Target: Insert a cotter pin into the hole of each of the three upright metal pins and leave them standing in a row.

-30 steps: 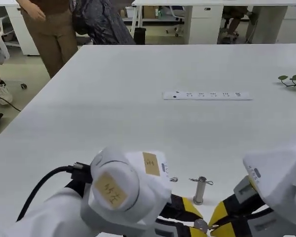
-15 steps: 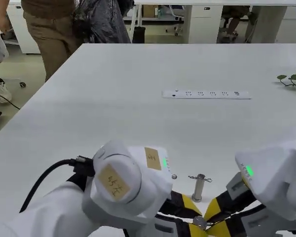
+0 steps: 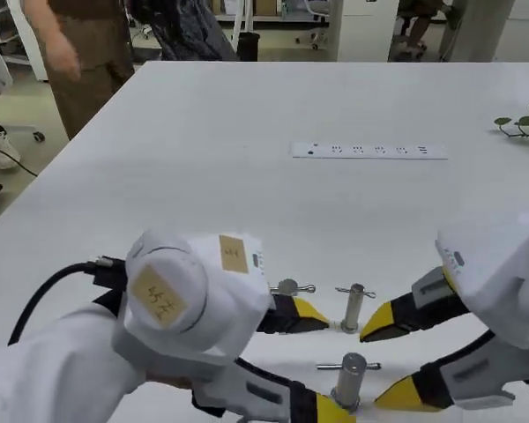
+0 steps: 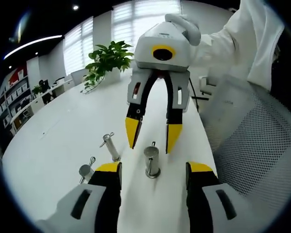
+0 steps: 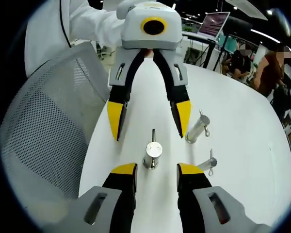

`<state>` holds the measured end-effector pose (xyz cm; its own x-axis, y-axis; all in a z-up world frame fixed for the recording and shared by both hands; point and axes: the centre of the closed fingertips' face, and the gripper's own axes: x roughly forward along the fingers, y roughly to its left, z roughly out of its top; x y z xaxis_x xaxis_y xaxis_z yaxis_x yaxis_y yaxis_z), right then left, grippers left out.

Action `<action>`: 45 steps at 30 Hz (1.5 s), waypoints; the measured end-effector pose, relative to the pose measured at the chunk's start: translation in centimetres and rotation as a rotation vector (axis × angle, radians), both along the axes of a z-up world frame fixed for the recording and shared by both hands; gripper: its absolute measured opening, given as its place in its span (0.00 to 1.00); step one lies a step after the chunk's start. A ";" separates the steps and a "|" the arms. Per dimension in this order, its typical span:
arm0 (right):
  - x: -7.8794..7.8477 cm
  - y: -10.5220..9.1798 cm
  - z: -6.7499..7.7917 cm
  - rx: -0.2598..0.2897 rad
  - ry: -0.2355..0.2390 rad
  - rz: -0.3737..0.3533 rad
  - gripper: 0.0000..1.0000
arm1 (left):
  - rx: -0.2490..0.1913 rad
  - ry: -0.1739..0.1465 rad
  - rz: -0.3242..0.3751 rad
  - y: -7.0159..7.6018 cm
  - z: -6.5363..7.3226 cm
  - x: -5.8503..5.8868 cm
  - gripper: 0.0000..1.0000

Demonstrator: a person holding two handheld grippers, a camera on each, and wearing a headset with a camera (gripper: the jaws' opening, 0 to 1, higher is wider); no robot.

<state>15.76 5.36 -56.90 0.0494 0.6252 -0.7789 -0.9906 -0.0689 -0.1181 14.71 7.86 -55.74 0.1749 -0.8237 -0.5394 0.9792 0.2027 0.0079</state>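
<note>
White counter [image 3: 203, 176] carries three metal pins standing upright, each with a cotter pin through its head. The nearest pin [image 3: 348, 381] stands alone at the near edge, its cotter pin [image 3: 348, 364] lying crosswise. A second pin [image 3: 353, 307] and a third pin [image 3: 288, 287] stand just beyond it, side by side.

Half a second ago the yellow tips of both tools were bunched together at the nearest pin. Now the left tool [image 3: 328, 366] and the right tool [image 3: 372, 368] face each other with jaws spread wide, holding nothing. The nearest pin stands free between them, touched by neither.

Farther back lie a power strip [image 3: 368, 151] and, at the right edge, some plant leaves [image 3: 525, 128]. A person [image 3: 79, 53] stands beyond the far left corner.
</note>
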 end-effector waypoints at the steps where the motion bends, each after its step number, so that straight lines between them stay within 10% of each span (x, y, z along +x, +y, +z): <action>1: 0.0 0.1 0.0 0.006 0.002 -0.007 0.28 | 0.002 0.002 0.003 0.2 -0.1 -0.2 0.54; 9: -0.5 1.0 -0.1 0.040 0.033 -0.025 0.27 | -0.052 0.088 0.080 1.7 -0.6 -1.7 0.76; 24: -0.4 2.6 -1.2 0.083 0.093 -0.049 0.15 | -0.093 0.141 0.208 3.2 -0.4 -2.5 0.98; 45: 0.8 -0.5 -0.2 0.122 0.118 -0.071 0.08 | -0.113 0.173 0.336 5.0 -0.4 -1.7 0.98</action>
